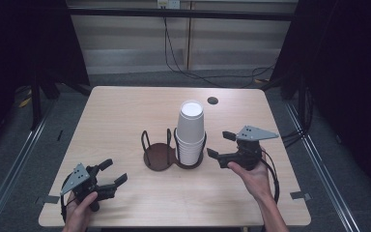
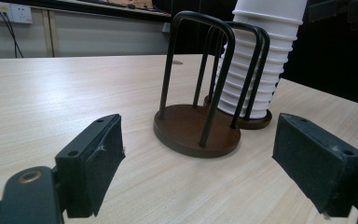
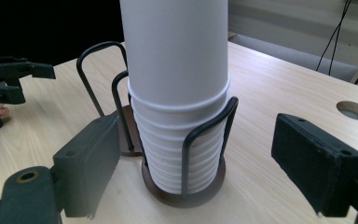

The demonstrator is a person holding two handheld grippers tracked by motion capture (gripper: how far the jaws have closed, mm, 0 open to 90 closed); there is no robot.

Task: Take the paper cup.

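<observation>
A tall stack of white paper cups [image 1: 191, 130] stands upside down in the right ring of a dark two-ring wire holder [image 1: 158, 155]; its left ring is empty. My right gripper [image 1: 219, 144] hovers just right of the stack, open, with its jaws towards the cups. In the right gripper view the stack [image 3: 177, 70] rises ahead of the open right gripper [image 3: 203, 161], untouched by the pads. My left gripper [image 1: 114, 171] rests low near the table's front left, open and holding nothing. In the left gripper view the left gripper [image 2: 200, 163] faces the empty ring [image 2: 196, 133], with the cups [image 2: 261, 60] behind it.
The wooden table [image 1: 125, 111] has a round cable hole [image 1: 212, 100] at the back right, seen as the hole [image 3: 354, 110] past the right jaw. Cables trail over the floor behind. Bare tabletop lies left of and in front of the holder.
</observation>
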